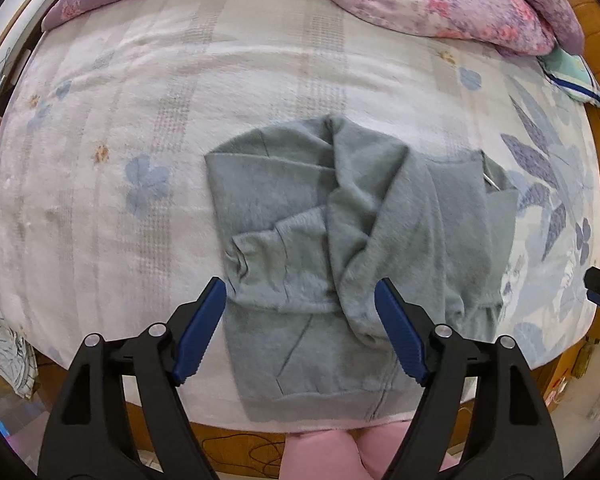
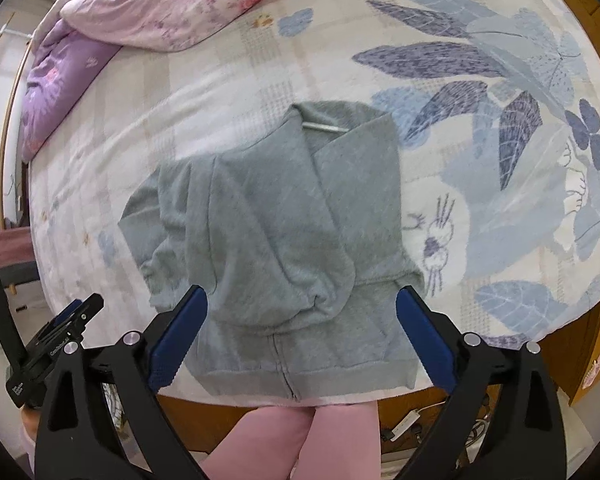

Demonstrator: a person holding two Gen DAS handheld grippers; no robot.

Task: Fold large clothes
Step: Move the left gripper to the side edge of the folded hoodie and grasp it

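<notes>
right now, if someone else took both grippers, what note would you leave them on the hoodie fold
Left gripper: jaws open, nothing held, above the near left part of the hoodie.
Right gripper: jaws open, nothing held, above the near right part of the hoodie.
Hoodie: grey, zip-front, lying on the bed near its front edge, hem toward you, collar away.
Done: both sleeves are folded in across the chest, a bit bunched.
Left: smooth the sleeves, then probably fold hem up toward collar to finish.
</notes>
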